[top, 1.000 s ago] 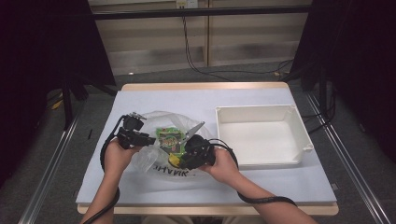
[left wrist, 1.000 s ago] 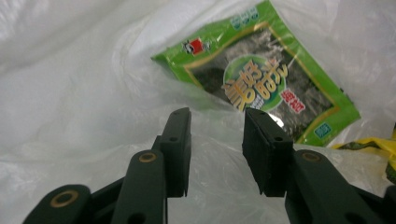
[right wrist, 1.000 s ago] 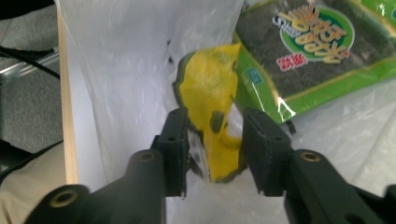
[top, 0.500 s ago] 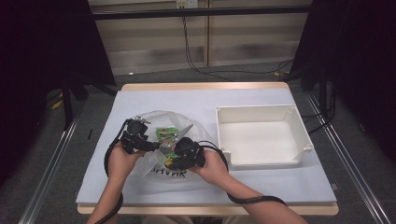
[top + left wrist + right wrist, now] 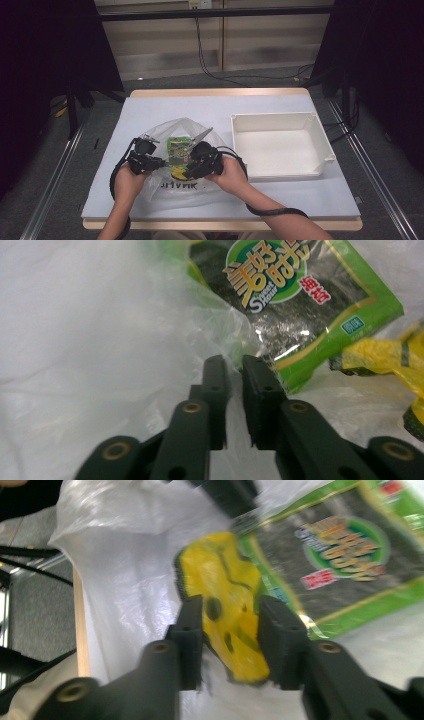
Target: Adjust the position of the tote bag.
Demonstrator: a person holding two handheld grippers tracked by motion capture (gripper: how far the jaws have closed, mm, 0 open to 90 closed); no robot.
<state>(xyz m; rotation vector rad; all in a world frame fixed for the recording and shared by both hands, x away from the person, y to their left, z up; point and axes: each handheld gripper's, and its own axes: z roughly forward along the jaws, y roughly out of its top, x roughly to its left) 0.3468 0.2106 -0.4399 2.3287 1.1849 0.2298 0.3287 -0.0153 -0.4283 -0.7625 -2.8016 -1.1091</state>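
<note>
Clear plastic bag [image 5: 175,187] holds green seaweed packet [image 5: 295,305], yellow packet [image 5: 232,615]. Left gripper [image 5: 234,371] just closed, pinching bag film beside green packet. Right gripper [image 5: 231,625] jaws just widened, yellow packet between them. White bin [image 5: 280,122] empty, well right of right gripper.

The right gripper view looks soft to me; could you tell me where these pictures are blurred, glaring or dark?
Right gripper view: motion-smeared; the green packet's print is unreadable and the yellow packet soft. Left gripper view: sharper, packet lettering legible, glare on the plastic bag, jaws out of focus. High view: evenly lit table, black surroundings, white tray nearly washed out.
</note>
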